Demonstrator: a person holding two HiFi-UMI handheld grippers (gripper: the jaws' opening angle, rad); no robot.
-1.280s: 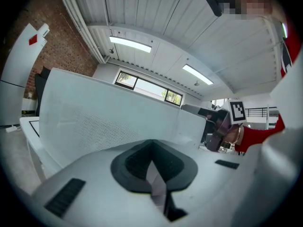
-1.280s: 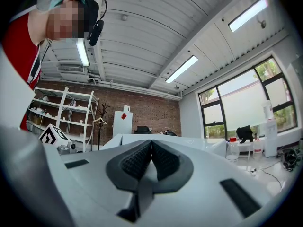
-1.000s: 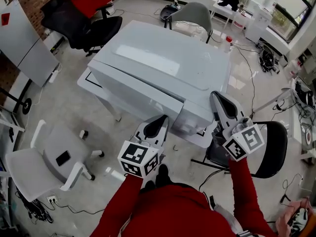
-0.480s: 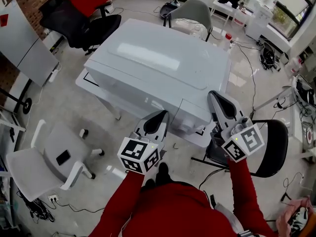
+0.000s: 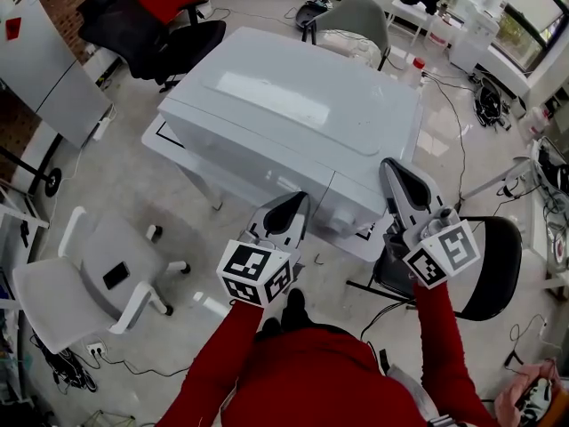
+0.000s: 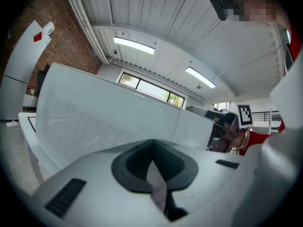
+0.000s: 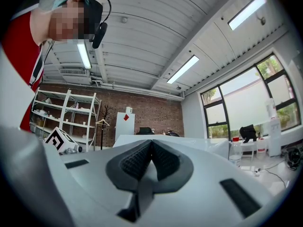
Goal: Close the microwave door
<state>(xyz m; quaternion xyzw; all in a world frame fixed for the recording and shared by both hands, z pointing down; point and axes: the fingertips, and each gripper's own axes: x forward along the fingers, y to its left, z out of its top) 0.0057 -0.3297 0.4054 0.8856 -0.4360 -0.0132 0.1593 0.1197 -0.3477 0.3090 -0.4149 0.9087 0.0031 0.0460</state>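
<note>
A big white microwave [image 5: 293,105] stands on a small white table [image 5: 164,140] in the head view. Its front faces me and the door looks flush with the body. My left gripper [image 5: 289,210] is shut and empty, with its tip just in front of the door's lower edge. My right gripper [image 5: 397,178] is shut too, beside the microwave's right front corner. In the left gripper view the left gripper [image 6: 151,148] points at the door's dotted window [image 6: 90,119] and the control panel [image 6: 194,126]. The right gripper [image 7: 151,148] looks over the microwave's top [image 7: 189,143].
A white office chair [image 5: 80,278] stands at the left, a black chair [image 5: 169,38] at the back left, a grey chair [image 5: 356,20] behind the table and a black chair [image 5: 489,269] by my right arm. Cables [image 5: 480,105] lie on the floor at the right.
The head view has shifted a little. Both grippers keep nearly the same places in front of the microwave and stay shut.
</note>
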